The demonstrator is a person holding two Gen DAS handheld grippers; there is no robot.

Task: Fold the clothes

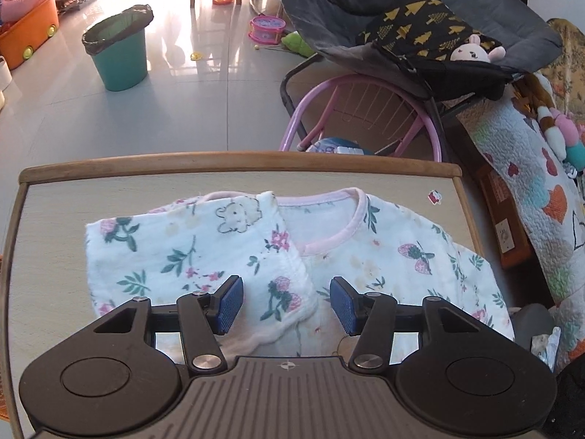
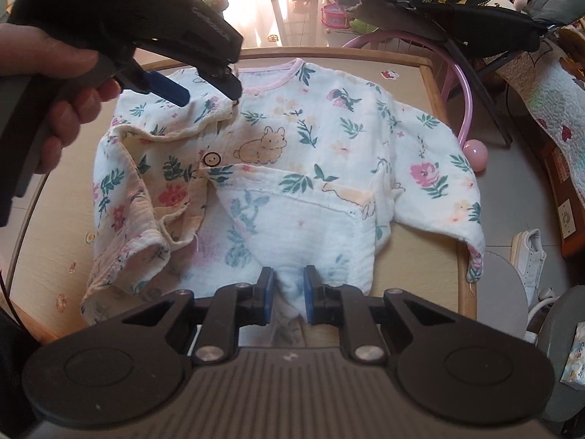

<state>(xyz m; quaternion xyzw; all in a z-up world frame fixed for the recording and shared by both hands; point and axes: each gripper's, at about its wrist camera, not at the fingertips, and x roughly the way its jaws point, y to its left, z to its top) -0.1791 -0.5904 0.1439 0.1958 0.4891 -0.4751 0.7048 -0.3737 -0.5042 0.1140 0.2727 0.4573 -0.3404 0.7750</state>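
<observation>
Pinching the floral shirt (image 2: 292, 153) hem, right tongs (image 2: 287, 289); left tongs (image 1: 286, 303) spread; no legible writing.

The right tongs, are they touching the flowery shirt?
Touching. The right wrist view shows the right tongs pinching a fold of the flowery shirt's hem between their blue pads.

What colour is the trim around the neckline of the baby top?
Pale pink trim on the white floral baby top, clearest in the left wrist view.
</observation>
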